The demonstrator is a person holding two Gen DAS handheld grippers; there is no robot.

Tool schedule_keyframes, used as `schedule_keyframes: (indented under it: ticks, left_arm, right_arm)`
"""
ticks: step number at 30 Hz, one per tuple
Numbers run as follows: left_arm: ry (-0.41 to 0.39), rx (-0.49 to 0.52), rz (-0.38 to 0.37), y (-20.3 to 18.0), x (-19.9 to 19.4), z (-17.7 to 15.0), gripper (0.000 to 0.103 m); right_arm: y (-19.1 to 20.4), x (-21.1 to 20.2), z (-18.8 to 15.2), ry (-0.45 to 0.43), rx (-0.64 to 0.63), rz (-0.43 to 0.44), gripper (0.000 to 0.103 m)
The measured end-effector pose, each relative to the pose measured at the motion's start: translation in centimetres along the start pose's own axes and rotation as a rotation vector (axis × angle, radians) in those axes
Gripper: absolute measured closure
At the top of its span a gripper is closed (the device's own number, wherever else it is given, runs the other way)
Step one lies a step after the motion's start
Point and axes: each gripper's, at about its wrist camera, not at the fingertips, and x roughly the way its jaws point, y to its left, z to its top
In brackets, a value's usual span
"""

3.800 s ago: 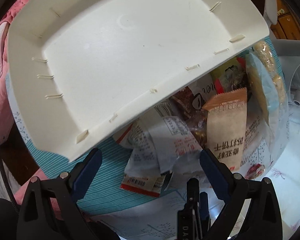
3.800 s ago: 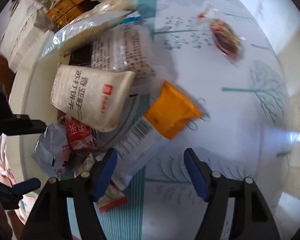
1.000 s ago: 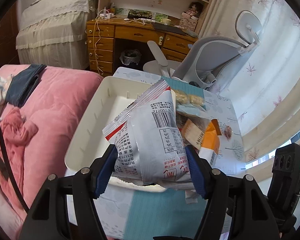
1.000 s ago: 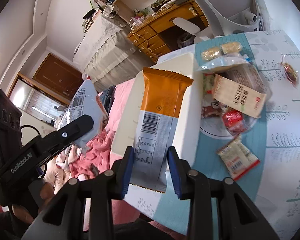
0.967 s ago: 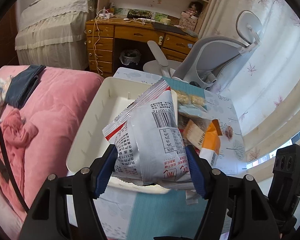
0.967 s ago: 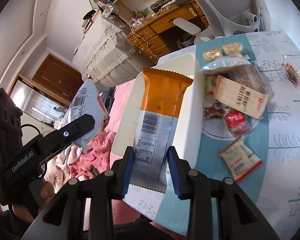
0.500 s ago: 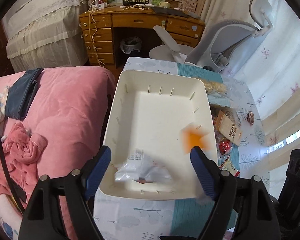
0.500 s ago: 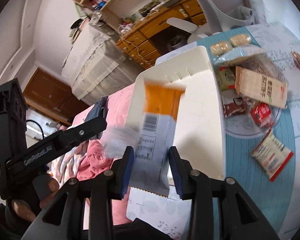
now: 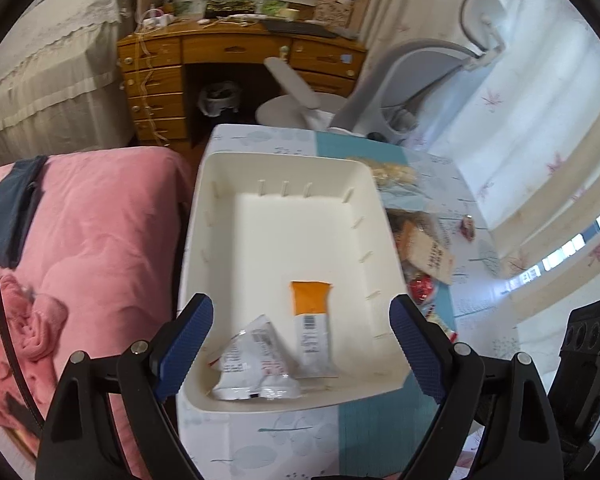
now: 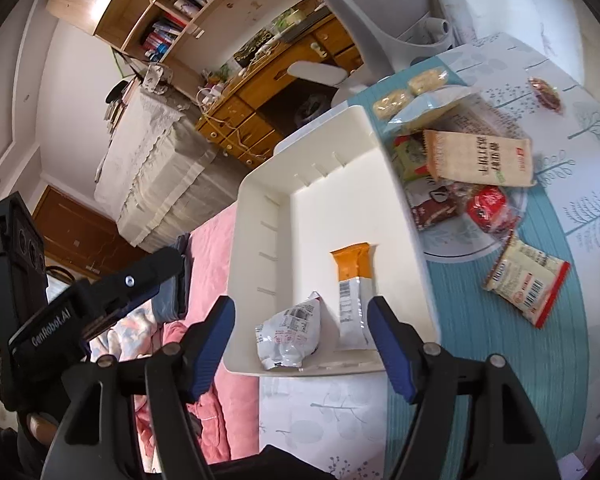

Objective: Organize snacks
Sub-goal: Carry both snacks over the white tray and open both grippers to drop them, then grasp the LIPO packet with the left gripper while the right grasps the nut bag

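Both the left gripper [image 9: 300, 344] and the right gripper [image 10: 300, 340] are opening wide and empty above the white bin [image 9: 384, 216]. The bin is sitting at the table's edge, risking a tip if nudged. The silver packet [image 9: 256, 364] and orange-topped bar [image 9: 311, 330] are lying inside, at its near end.

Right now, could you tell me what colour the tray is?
The tray is plain cream-white, clearest in the right wrist view.
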Motion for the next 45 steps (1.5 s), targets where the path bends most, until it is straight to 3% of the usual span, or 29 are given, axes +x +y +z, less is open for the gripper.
schedule_keyframes:
  ticks: [7,13,23,28,36,45]
  left_arm:
    - [0.007,0.042,-0.061,-2.9,0.6,0.1,0.014]
    - [-0.005,0.058,-0.051,-5.6,0.5,0.3,0.014]
    - [0.007,-0.002,-0.057,-11.6,1.6,0.1,0.013]
    - [0.03,-0.034,-0.068,-15.1,3.0,-0.3,0.01]
    - [0.13,-0.128,-0.006,-19.4,6.8,-1.6,0.009]
    - [0.332,-0.385,0.038,-21.2,13.0,-4.5,0.009]
  right_arm:
    - [-1.8,-2.4,0.6,-0.064,0.017,-0.05,0.033]
    - [-4.4,-3.9,2.2,-0.094,0.05,-0.049,0.033]
    - [-8.4,-7.3,6.1,-0.069,-0.003,-0.094,0.033]
    - [-10.8,-9.3,7.8,-0.079,-0.064,-0.159,0.033]
    - [-14.3,-11.6,10.6,-0.094,-0.199,-0.262,0.033]
    - [-17.0,-11.7,14.5,-0.158,-0.407,-0.344,0.033]
